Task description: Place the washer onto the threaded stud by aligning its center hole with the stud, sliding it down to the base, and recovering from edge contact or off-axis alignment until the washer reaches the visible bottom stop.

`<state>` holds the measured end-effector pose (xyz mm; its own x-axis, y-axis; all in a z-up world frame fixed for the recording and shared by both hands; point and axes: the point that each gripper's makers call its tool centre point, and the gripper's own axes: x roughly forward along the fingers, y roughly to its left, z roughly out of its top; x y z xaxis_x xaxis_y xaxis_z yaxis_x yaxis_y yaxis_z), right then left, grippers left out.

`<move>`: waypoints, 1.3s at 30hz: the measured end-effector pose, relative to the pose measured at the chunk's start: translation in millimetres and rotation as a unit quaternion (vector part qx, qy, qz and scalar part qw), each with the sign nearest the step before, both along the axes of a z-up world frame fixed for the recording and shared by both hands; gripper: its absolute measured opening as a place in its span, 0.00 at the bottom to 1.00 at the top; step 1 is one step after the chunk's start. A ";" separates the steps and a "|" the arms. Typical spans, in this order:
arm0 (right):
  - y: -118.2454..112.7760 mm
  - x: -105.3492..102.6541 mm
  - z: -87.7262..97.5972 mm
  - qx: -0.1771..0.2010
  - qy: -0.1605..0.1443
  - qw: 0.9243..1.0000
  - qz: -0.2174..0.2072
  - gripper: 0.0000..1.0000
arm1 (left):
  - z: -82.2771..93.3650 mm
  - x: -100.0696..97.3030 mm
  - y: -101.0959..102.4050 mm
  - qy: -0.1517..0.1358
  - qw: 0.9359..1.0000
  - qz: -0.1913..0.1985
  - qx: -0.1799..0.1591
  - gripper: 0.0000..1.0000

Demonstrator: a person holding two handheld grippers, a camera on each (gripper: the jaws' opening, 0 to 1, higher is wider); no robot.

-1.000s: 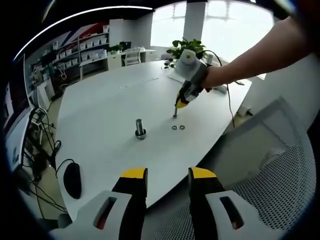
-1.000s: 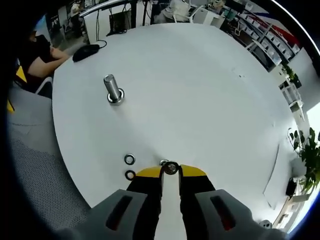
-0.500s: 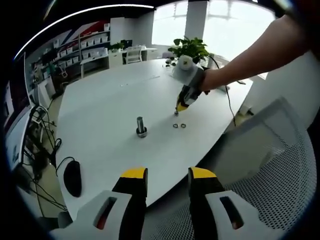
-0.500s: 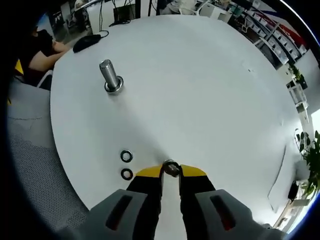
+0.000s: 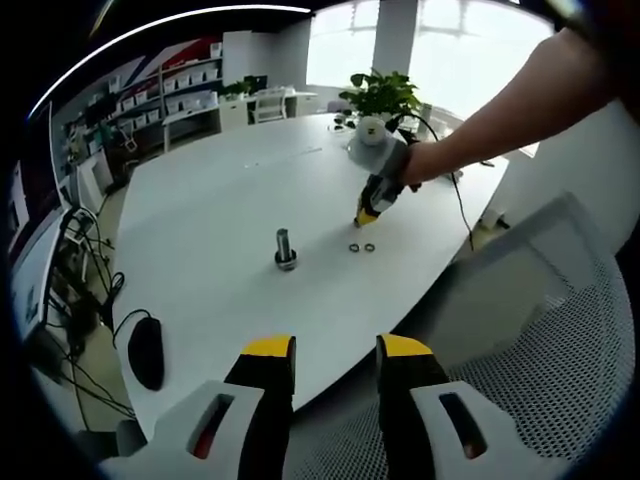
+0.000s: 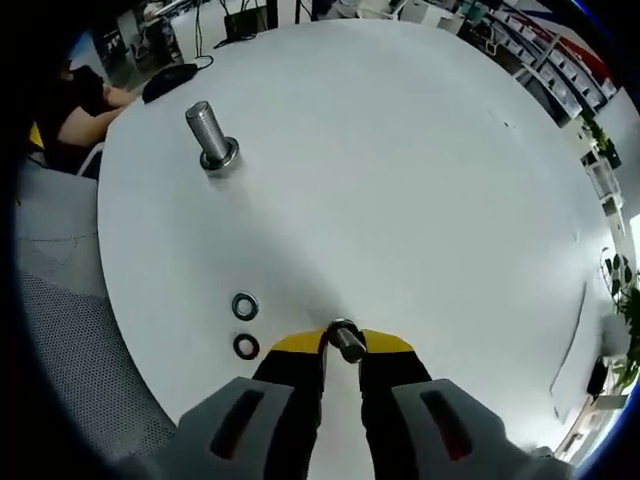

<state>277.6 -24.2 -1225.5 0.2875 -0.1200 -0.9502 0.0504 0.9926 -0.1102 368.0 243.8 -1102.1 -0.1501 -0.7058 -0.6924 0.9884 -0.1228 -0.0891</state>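
Right gripper fingers clenched on a washer, held at the tips just above the white counter. Threaded stud stands upright on its base, well apart, up-left in the right gripper view. Two spare washers lie flat on the counter near the fingers. Left gripper fingers released, holding nothing, back at the counter's near edge. Black mouse near that edge.

Right gripper jaws pinched narrow — bare forearm extended, left gripper jaws parted, idle
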 end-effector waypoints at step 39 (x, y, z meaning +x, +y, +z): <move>47.6 -20.5 4.2 0.041 0.003 0.999 -0.036 0.26 | -0.9 -1.7 2.3 -0.010 1.000 -0.004 0.005 0.31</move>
<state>257.1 23.4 -1221.2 0.2754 -0.0618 -0.9593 0.1214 0.9922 -0.0291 366.3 246.0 -1103.0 -0.1408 -0.6980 -0.7021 0.9891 -0.1293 -0.0699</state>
